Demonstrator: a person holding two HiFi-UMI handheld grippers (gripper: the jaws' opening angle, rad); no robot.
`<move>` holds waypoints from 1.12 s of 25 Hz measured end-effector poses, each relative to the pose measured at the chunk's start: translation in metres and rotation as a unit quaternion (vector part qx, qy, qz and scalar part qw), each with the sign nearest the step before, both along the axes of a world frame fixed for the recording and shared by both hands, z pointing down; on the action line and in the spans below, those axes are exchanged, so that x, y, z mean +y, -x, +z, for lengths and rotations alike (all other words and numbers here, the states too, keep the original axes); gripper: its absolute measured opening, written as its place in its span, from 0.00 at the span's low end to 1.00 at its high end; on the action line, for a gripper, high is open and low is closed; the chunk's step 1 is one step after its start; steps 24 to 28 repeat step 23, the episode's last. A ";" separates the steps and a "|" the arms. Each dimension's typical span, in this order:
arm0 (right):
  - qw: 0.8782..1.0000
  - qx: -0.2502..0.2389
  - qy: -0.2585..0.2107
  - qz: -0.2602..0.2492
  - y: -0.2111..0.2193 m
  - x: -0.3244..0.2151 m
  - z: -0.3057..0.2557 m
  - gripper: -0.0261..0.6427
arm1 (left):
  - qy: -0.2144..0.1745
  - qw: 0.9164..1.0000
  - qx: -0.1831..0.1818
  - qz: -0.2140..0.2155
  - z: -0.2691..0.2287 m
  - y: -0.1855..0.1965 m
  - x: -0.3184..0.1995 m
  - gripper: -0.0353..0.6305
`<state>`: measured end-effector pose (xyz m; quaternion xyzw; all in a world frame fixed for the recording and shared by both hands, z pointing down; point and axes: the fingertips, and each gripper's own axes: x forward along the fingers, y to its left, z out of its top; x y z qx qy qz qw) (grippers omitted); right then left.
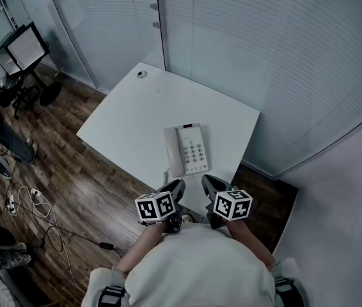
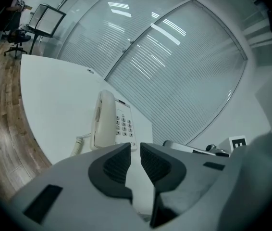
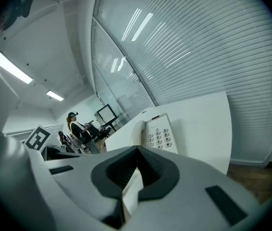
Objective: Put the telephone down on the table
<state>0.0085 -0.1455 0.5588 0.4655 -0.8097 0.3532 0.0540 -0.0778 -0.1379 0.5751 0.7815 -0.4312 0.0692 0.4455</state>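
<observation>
A cream telephone lies flat on the white table, near its front edge, with the handset resting in its cradle on the left side. Both grippers hover just short of the phone, side by side and touching nothing. My left gripper is shut, with only a thin slit between its dark pads and nothing in it. My right gripper is shut, its tips meeting. The phone shows just beyond the left gripper in the left gripper view. In the right gripper view the phone sits ahead of the right gripper.
A glass wall with blinds runs behind the table. A monitor on a stand and cables sit on the wooden floor at left. A person stands far off in the right gripper view. A round grommet marks the table's far corner.
</observation>
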 end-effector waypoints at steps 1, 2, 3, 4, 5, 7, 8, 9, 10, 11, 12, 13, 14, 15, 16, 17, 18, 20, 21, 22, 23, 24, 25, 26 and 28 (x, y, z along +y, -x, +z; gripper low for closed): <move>1.000 0.002 -0.001 0.002 -0.001 0.000 0.000 0.07 | 0.000 1.000 0.000 0.002 0.001 -0.001 0.000 0.17; 1.000 0.003 -0.002 0.003 -0.001 0.000 0.000 0.07 | 0.000 1.000 0.000 0.004 0.001 -0.002 0.000 0.17; 1.000 0.004 -0.002 0.004 -0.001 0.000 0.001 0.07 | 0.000 1.000 0.000 0.006 0.002 -0.002 0.001 0.17; 1.000 0.005 -0.002 0.004 -0.001 0.000 0.001 0.07 | 0.000 1.000 0.001 0.007 0.002 -0.003 0.001 0.17; 1.000 0.006 -0.001 0.004 -0.001 0.000 0.002 0.07 | 0.000 1.000 0.001 0.009 0.002 -0.004 0.000 0.17; 1.000 0.007 0.000 0.004 -0.002 -0.001 0.002 0.07 | 0.001 1.000 0.002 0.011 0.003 -0.006 0.000 0.17; 1.000 0.007 0.001 0.004 -0.002 -0.002 0.002 0.07 | 0.002 1.000 0.003 0.012 0.003 -0.006 0.000 0.17; 1.000 0.006 0.001 0.003 -0.001 -0.002 0.002 0.07 | 0.003 1.000 0.004 0.012 0.003 -0.006 0.000 0.17; 1.000 0.005 0.002 0.002 -0.001 -0.002 0.002 0.07 | 0.005 1.000 0.005 0.012 0.004 -0.006 0.000 0.17; 1.000 0.005 0.002 0.001 0.000 -0.001 0.002 0.07 | 0.006 1.000 0.007 0.012 0.004 -0.006 0.001 0.17; 1.000 0.005 0.003 0.000 0.000 -0.001 0.002 0.07 | 0.008 1.000 0.009 0.011 0.004 -0.007 0.001 0.17; 1.000 0.006 0.003 0.000 0.000 -0.001 0.002 0.07 | 0.009 1.000 0.010 0.011 0.004 -0.007 0.002 0.17; 1.000 0.006 0.003 -0.001 0.000 -0.001 0.002 0.07 | 0.009 1.000 0.011 0.011 0.004 -0.007 0.002 0.17; 1.000 0.006 0.003 -0.002 0.000 -0.001 0.002 0.07 | 0.009 1.000 0.011 0.010 0.004 -0.007 0.002 0.16; 1.000 0.006 0.004 -0.002 0.001 -0.001 0.002 0.07 | 0.010 1.000 0.011 0.009 0.004 -0.006 0.001 0.16; 1.000 0.006 0.004 -0.003 0.001 -0.002 0.002 0.07 | 0.010 1.000 0.010 0.009 0.004 -0.006 0.001 0.16; 1.000 0.005 0.004 -0.003 0.002 -0.003 0.003 0.07 | 0.011 1.000 0.010 0.009 0.005 -0.005 0.000 0.16; 1.000 0.001 0.005 -0.004 0.003 -0.004 0.003 0.07 | 0.013 1.000 0.010 0.010 0.007 -0.005 -0.001 0.16; 1.000 -0.002 0.006 -0.004 0.003 -0.004 0.003 0.07 | 0.013 1.000 0.010 0.010 0.007 -0.006 -0.001 0.16; 1.000 -0.004 0.007 -0.004 0.004 -0.004 0.004 0.07 | 0.014 1.000 0.010 0.011 0.007 -0.006 -0.001 0.16; 1.000 -0.007 0.008 -0.004 0.004 -0.003 0.004 0.07 | 0.014 1.000 0.011 0.012 0.007 -0.006 0.000 0.16; 1.000 -0.007 0.008 -0.004 0.004 -0.003 0.004 0.07 | 0.014 1.000 0.011 0.012 0.007 -0.006 0.000 0.16; 1.000 -0.007 0.008 -0.004 0.004 -0.003 0.004 0.07 | 0.014 1.000 0.011 0.012 0.007 -0.006 0.000 0.16; 1.000 -0.007 0.008 -0.004 0.004 -0.003 0.004 0.07 | 0.014 1.000 0.011 0.012 0.007 -0.006 0.000 0.16; 1.000 -0.007 0.008 -0.004 0.004 -0.003 0.004 0.07 | 0.014 1.000 0.011 0.012 0.007 -0.006 0.000 0.16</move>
